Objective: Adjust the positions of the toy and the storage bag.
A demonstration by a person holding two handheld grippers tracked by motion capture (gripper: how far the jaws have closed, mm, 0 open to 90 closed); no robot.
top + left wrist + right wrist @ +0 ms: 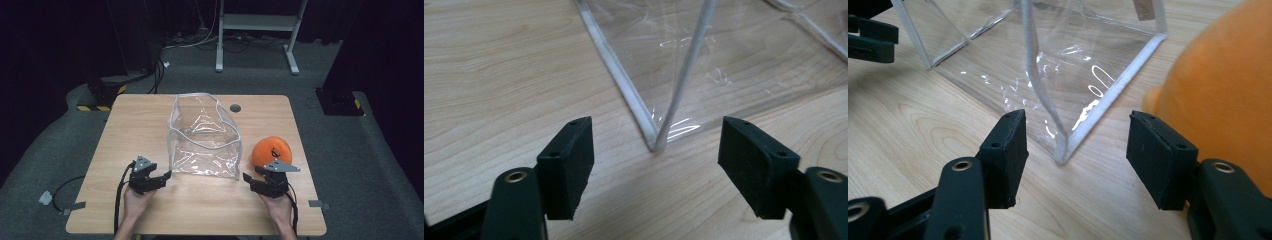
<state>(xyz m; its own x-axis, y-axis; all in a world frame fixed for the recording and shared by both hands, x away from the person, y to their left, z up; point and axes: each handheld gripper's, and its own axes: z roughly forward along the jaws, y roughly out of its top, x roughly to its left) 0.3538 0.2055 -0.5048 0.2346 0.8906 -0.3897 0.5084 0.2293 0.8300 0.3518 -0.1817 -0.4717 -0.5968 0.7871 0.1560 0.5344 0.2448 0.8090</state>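
A dark lab or studio — black curtains (55, 45), floor cables (200, 40), hazard-taped stands (97, 92).

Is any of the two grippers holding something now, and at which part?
Nothing is held. The left gripper and right gripper are open, each before a near bottom corner of the clear bag.

The bag (205, 137) is clear, glossy plastic with white piped seams. The desk (150, 115) is pale, matt wood grain. The orange toy (270, 151) looks soft and plush. Each gripper's pads (569, 165) are matt black rubber.
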